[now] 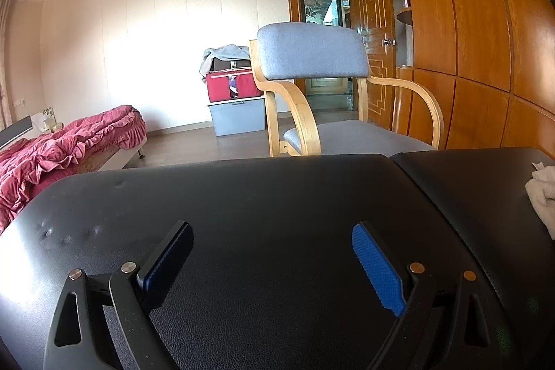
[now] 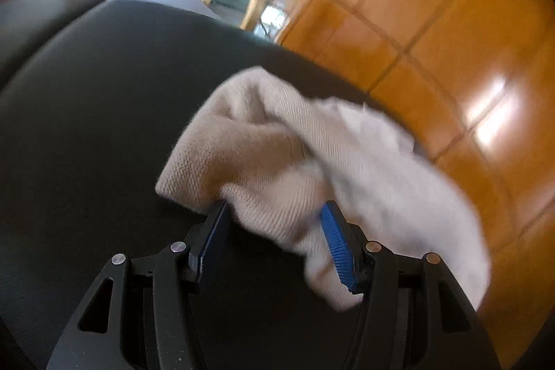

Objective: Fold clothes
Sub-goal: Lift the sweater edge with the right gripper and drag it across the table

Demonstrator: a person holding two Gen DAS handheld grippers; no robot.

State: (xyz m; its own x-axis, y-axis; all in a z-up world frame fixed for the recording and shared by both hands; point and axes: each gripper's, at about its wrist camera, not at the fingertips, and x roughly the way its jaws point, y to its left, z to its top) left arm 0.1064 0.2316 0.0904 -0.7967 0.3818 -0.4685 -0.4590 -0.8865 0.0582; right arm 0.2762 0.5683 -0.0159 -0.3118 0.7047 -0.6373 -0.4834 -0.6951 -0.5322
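Observation:
A crumpled beige knit garment (image 2: 277, 144) lies on the black leather surface (image 2: 104, 92), near its right edge. My right gripper (image 2: 275, 207) is low over it with its jaws apart. A fold of the garment sits between the blue pads (image 2: 334, 245), which do not clamp it. The right wrist view is blurred. In the left wrist view the same garment (image 1: 541, 196) shows only as a pale lump at the far right edge. My left gripper (image 1: 272, 231) hovers over the bare black surface (image 1: 242, 189), wide open with nothing between its fingers.
A grey-cushioned wooden armchair (image 1: 312, 51) stands just beyond the surface. A bed with a red quilt (image 1: 62, 144) is at the left. A red box (image 1: 232, 85) sits on a grey bin (image 1: 239, 120) by the wall. Wooden wardrobes (image 1: 468, 23) line the right.

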